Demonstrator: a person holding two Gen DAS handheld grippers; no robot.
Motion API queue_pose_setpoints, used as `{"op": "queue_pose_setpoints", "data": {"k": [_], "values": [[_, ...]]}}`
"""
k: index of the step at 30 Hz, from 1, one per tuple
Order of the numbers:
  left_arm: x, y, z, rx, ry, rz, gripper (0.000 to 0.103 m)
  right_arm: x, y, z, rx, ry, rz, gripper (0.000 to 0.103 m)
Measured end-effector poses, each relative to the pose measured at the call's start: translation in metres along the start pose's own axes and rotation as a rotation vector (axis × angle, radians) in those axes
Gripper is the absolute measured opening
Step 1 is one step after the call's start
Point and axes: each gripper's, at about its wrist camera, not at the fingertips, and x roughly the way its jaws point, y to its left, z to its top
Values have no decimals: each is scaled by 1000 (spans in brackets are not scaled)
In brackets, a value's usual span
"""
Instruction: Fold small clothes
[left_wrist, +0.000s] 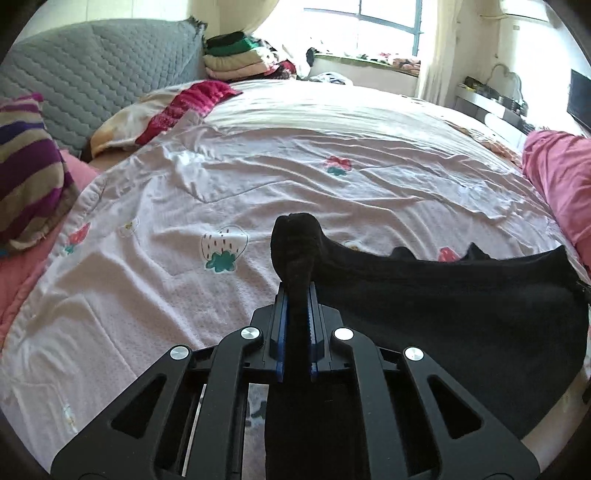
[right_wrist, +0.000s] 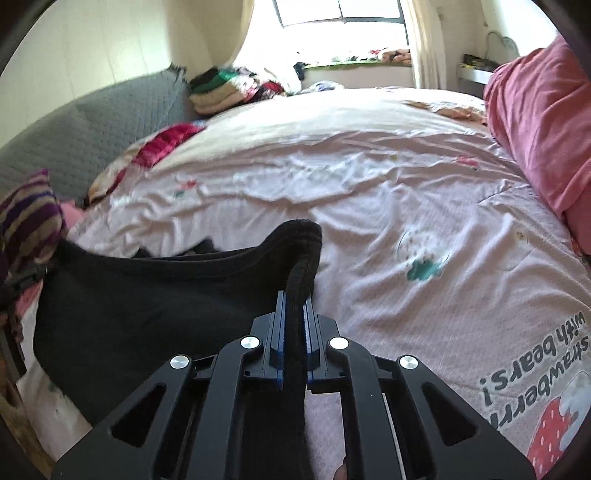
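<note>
A small black garment (left_wrist: 461, 306) hangs stretched over the near part of a bed. My left gripper (left_wrist: 298, 291) is shut on its left corner, and a bunched fold of the black cloth sticks up past the blue pads. In the right wrist view the same black garment (right_wrist: 147, 306) spreads off to the left. My right gripper (right_wrist: 294, 299) is shut on its right corner, with the hemmed edge curling up over the fingertips. The cloth sags between the two grippers, just above the sheet.
The bed wears a pale pink strawberry-print sheet (left_wrist: 295, 177). A striped cushion (left_wrist: 29, 184) lies at the left, a pink pillow (right_wrist: 546, 122) at the right. A grey quilted headboard (left_wrist: 92, 81), a red cloth (left_wrist: 184, 107) and stacked folded clothes (left_wrist: 236, 55) sit at the far side.
</note>
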Motion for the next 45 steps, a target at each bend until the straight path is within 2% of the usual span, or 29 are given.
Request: {"op": "queue_pose_setpoints", "data": {"k": [3, 8, 18, 22, 26, 32, 35, 37, 38, 43, 45], "values": [[14, 4, -4, -30, 40, 0, 3, 12, -2, 3, 19, 20, -9, 6], [35, 0, -14, -4, 94, 29, 4, 32, -3, -5, 16, 85, -84, 7], [42, 2, -20, 5, 130, 39, 7, 44, -9, -19, 27, 149, -130, 9], [43, 3, -21, 5, 130, 49, 11, 43, -16, -23, 49, 158, -149, 21], [43, 2, -24, 13, 135, 64, 16, 38, -20, -25, 60, 153, -157, 28], [42, 4, -28, 24, 140, 75, 23, 32, -16, -29, 37, 151, -188, 34], [40, 7, -30, 24, 145, 83, 33, 25, -15, -30, 39, 141, -205, 45], [37, 12, -30, 11, 153, 76, 41, 17, -15, -29, 44, 126, -199, 48], [35, 15, -30, 3, 157, 71, 43, 13, -14, -29, 46, 118, -197, 57], [27, 27, -32, -33, 171, 58, 61, -13, 7, -31, 11, 55, -148, 76], [23, 34, -33, -49, 173, 59, 65, -21, 23, -33, -31, 36, -122, 81]]}}
